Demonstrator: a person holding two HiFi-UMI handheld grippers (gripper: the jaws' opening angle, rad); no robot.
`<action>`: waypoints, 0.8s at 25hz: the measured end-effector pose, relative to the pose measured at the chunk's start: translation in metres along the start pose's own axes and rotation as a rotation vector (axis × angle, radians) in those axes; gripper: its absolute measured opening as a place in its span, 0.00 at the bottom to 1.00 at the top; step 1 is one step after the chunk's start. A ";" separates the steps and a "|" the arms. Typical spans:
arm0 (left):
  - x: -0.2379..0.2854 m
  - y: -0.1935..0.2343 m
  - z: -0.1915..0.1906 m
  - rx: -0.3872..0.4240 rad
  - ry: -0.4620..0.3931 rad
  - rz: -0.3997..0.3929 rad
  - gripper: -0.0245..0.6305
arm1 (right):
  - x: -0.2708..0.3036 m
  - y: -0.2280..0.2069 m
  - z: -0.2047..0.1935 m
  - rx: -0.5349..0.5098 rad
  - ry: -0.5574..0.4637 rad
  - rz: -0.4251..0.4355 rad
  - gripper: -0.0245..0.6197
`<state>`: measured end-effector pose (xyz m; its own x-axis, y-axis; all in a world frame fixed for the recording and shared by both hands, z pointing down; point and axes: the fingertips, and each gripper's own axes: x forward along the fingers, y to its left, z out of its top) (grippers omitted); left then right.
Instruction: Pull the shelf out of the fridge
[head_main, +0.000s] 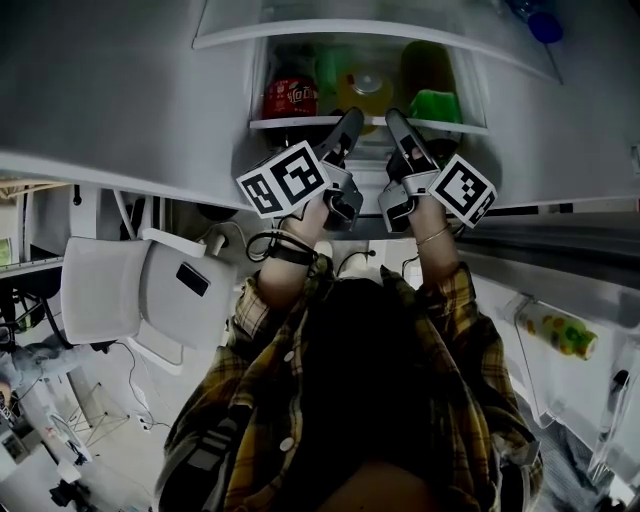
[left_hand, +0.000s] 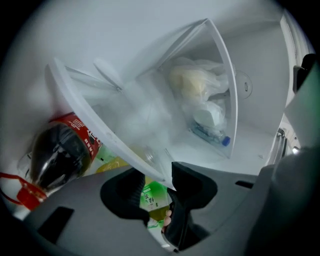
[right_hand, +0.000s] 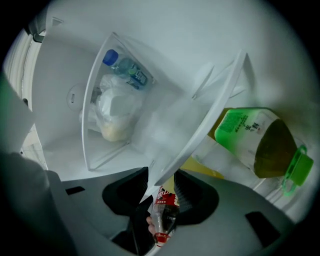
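Observation:
The fridge shelf (head_main: 285, 122) is a clear pane with a white front trim (left_hand: 90, 117) (right_hand: 212, 112). A cola bottle (head_main: 290, 98) (left_hand: 60, 155) and a green tea bottle (head_main: 436, 105) (right_hand: 260, 142) stand on it. In the head view both grippers reach up to its front edge. My left gripper (head_main: 345, 130) (left_hand: 159, 187) has the trim running between its jaws, shut on it. My right gripper (head_main: 398, 128) (right_hand: 161, 184) grips the same trim a little further right. Cola bottle (right_hand: 163, 215) and tea bottle (left_hand: 152, 197) each show through the other gripper's gap.
Deeper in the fridge, a clear bin (left_hand: 220, 90) (right_hand: 95, 125) holds a plastic bag and a blue-capped bottle. A yellow item (head_main: 365, 90) sits mid-shelf. The open door's bin (head_main: 555, 330) with a bottle is at the lower right. White furniture (head_main: 120, 290) stands at the left.

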<state>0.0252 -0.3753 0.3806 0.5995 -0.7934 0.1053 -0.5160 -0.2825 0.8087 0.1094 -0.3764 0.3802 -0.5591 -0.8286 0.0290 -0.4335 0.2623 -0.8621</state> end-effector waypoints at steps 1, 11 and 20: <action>0.002 0.001 0.003 -0.007 -0.009 0.007 0.28 | 0.002 -0.002 0.002 0.000 -0.005 -0.004 0.27; 0.024 0.015 0.017 -0.056 -0.041 0.076 0.28 | 0.021 -0.019 0.018 -0.032 -0.017 -0.066 0.27; 0.021 0.026 0.024 -0.135 -0.110 0.098 0.19 | 0.027 -0.017 0.017 -0.008 -0.057 -0.074 0.19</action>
<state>0.0099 -0.4126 0.3903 0.4760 -0.8699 0.1296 -0.4774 -0.1318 0.8688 0.1140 -0.4118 0.3873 -0.4840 -0.8728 0.0637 -0.4778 0.2025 -0.8548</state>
